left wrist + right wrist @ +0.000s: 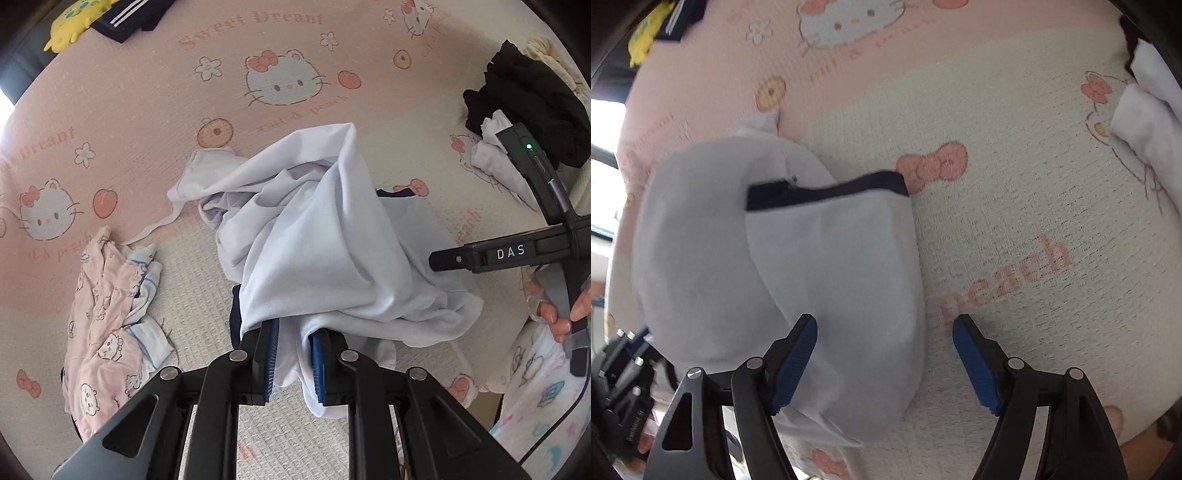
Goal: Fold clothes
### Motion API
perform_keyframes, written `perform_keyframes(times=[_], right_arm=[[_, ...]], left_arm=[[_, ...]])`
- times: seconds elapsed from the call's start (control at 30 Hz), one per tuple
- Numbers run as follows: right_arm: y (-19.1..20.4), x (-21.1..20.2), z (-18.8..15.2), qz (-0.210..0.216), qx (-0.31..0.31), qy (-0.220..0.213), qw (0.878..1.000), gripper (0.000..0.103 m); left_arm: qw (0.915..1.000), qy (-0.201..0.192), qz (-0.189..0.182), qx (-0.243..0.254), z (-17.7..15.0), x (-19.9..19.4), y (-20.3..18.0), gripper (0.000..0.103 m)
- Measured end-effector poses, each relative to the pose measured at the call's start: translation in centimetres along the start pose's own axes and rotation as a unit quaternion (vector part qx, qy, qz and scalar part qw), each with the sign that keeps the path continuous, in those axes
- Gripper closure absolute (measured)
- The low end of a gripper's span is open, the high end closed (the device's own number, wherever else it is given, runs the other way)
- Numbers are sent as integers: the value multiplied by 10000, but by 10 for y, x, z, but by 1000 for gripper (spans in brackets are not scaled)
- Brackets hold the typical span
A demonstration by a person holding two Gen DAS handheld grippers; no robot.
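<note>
Pinching a fold of the white garment (325,236), left gripper (292,363) lifts it off mid-bed (207,269); right gripper (885,363) spread wide, w/ nothing between pads. Garment's bunched, so next needs a 2nd grab & spreading flat. Pink pyjamas (107,321) at left edge, black pile (532,99) far right corner.

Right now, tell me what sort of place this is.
Most likely a bedroom. The clothes lie on a bed with a pink cartoon-cat cover, a yellow plush toy sits at its far edge, and loose laundry is spread around, such as the pink pyjamas.
</note>
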State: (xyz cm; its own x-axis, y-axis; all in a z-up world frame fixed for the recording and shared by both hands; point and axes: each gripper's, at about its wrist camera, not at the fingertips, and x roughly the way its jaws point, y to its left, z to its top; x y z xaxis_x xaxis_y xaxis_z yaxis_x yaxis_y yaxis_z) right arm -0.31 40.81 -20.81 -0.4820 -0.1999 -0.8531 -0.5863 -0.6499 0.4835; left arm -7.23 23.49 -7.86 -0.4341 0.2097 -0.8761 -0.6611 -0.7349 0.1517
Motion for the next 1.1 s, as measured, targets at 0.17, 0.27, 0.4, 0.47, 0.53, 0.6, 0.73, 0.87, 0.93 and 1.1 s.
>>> perform_keyframes(times=[0.17, 0.27, 0.4, 0.47, 0.53, 0.6, 0.73, 0.87, 0.93, 1.1], right_arm=[[-6, -4, -1, 264, 189, -215, 9992, 27], [-6, -6, -1, 241, 191, -316, 9990, 27], [-3, -10, 0, 240, 198, -377, 9988, 27], [3, -14, 2, 165, 133, -461, 9987, 27], [7, -17, 2, 63, 53, -540, 9985, 27], [8, -19, 3, 36, 31, -577, 9983, 27], [7, -25, 4, 105, 68, -596, 9981, 27], [15, -31, 7, 77, -142, -692, 9975, 27], [19, -34, 9, 99, -185, -667, 9975, 27], [28, -43, 24, 173, -519, -500, 9973, 27]], left_arm=[[9974, 261, -466, -480, 1, 0, 10, 89], [9909, 453, -864, -930, 4, -3, 18, 88], [9864, 327, -1040, -1232, 7, -22, 26, 87], [9866, 258, -1019, -1244, 9, -32, 27, 81], [9877, 126, -982, -1213, 12, -44, 28, 56], [9853, -20, -1091, -1313, 16, -55, 31, 23], [9815, -142, -1264, -1429, 33, -61, 38, 18], [9856, 23, -1092, -1289, 55, -39, 33, 18], [9816, 143, -1294, -1397, 67, -25, 34, 18], [9747, 238, -1560, -1580, 100, -3, 43, 18]])
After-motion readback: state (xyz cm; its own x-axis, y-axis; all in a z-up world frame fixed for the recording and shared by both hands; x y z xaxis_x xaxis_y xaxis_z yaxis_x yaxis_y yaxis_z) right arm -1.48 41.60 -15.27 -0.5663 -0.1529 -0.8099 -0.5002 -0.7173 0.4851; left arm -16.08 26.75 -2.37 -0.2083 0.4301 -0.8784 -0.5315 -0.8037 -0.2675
